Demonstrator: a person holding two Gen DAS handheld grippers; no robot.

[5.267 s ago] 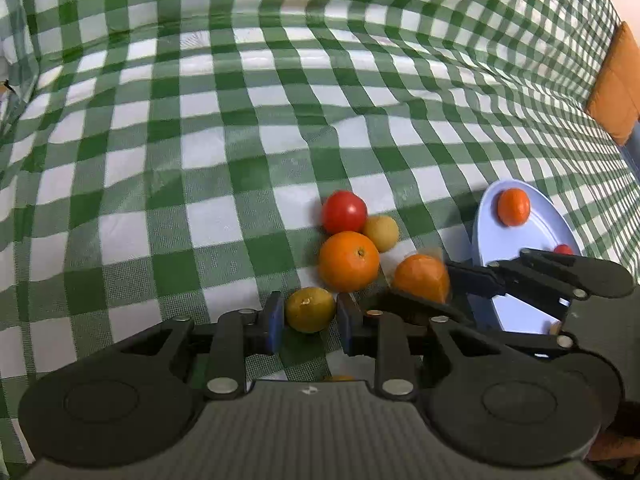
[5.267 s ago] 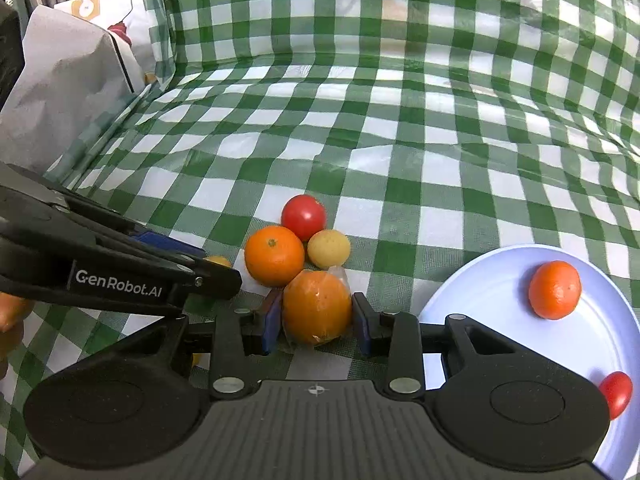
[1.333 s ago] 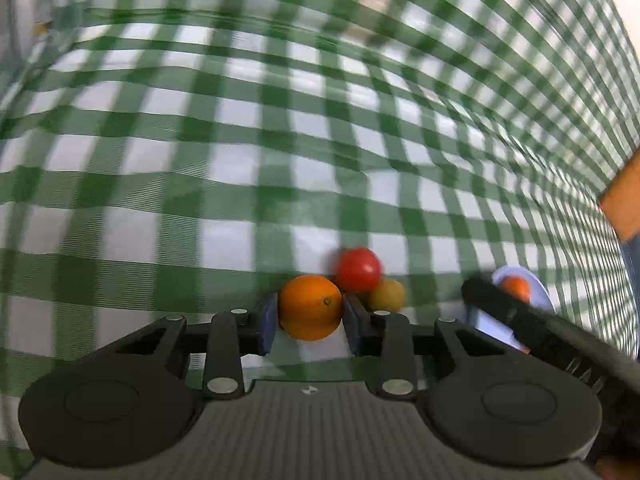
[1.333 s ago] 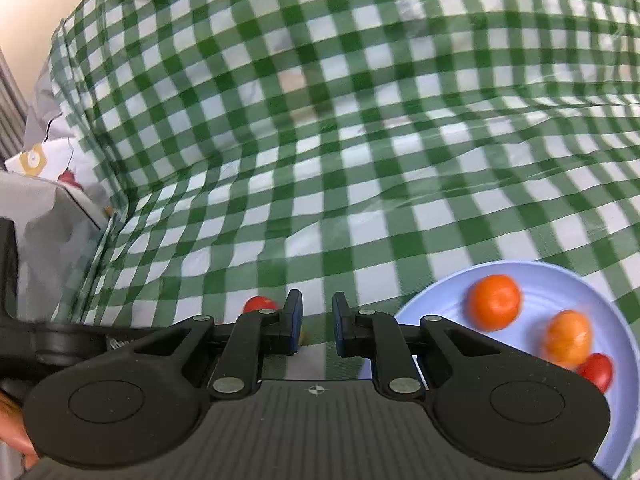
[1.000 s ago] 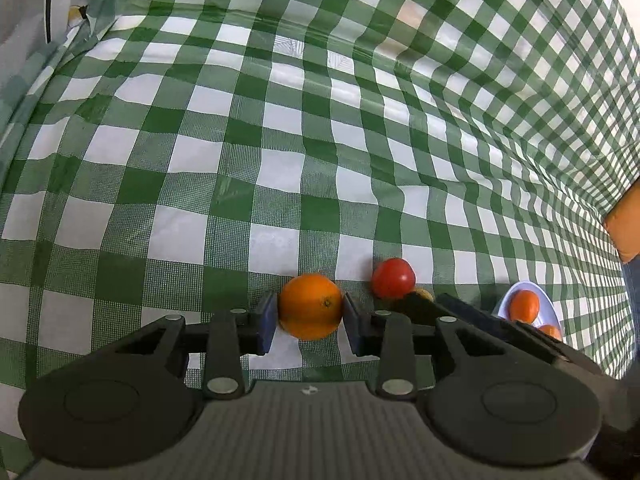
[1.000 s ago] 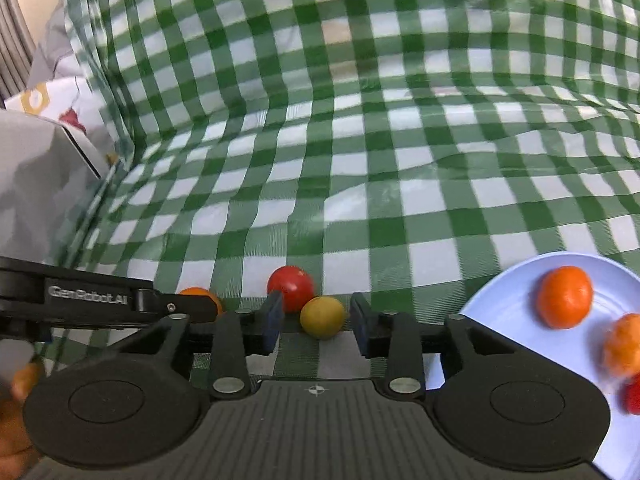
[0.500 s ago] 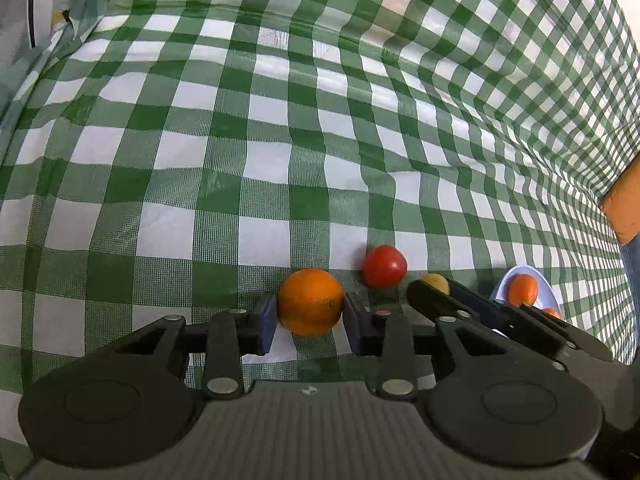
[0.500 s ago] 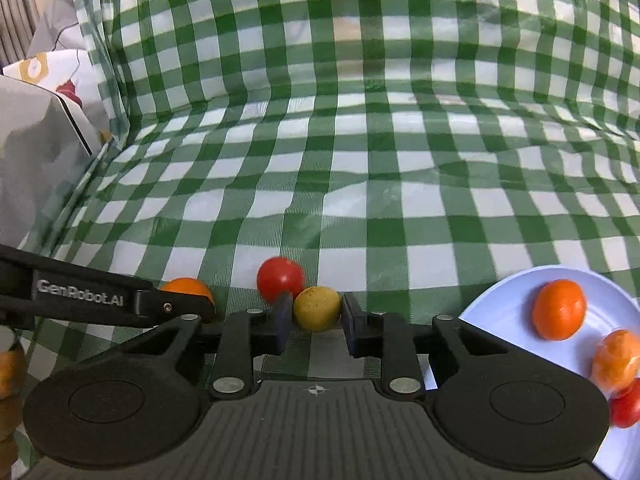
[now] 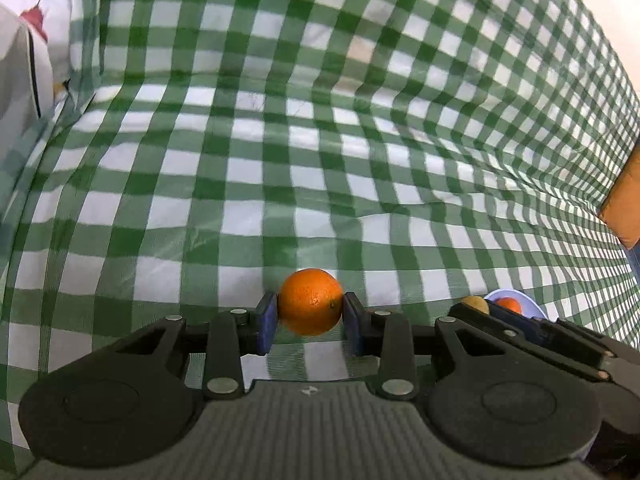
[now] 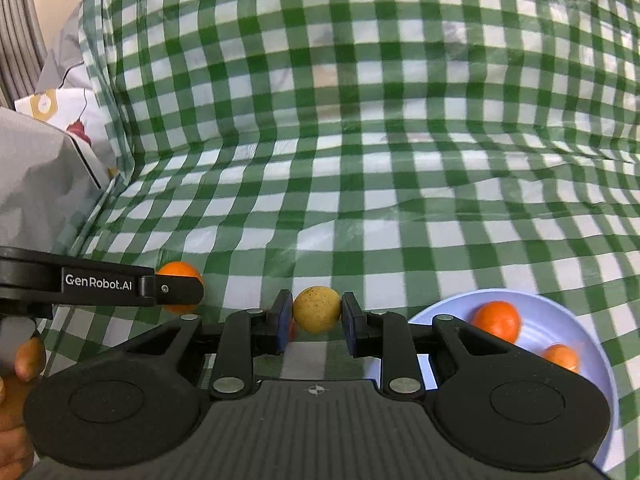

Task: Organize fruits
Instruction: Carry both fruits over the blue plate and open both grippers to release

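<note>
Checked tablecloth (image 9: 280,168) lies under left gripper (image 9: 310,312) clamping orange (image 9: 311,301).

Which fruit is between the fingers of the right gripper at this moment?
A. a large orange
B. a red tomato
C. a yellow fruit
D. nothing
C: in the right wrist view the right gripper is closed on the yellow fruit; the large orange sits in the left gripper.

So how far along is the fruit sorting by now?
Partly done. Two orange fruits already lie on the blue plate. In hand: the left gripper has its jaws shut on an orange, the right gripper on a yellow fruit. Both still need placing, and something red peeks out behind the right jaws.
</note>
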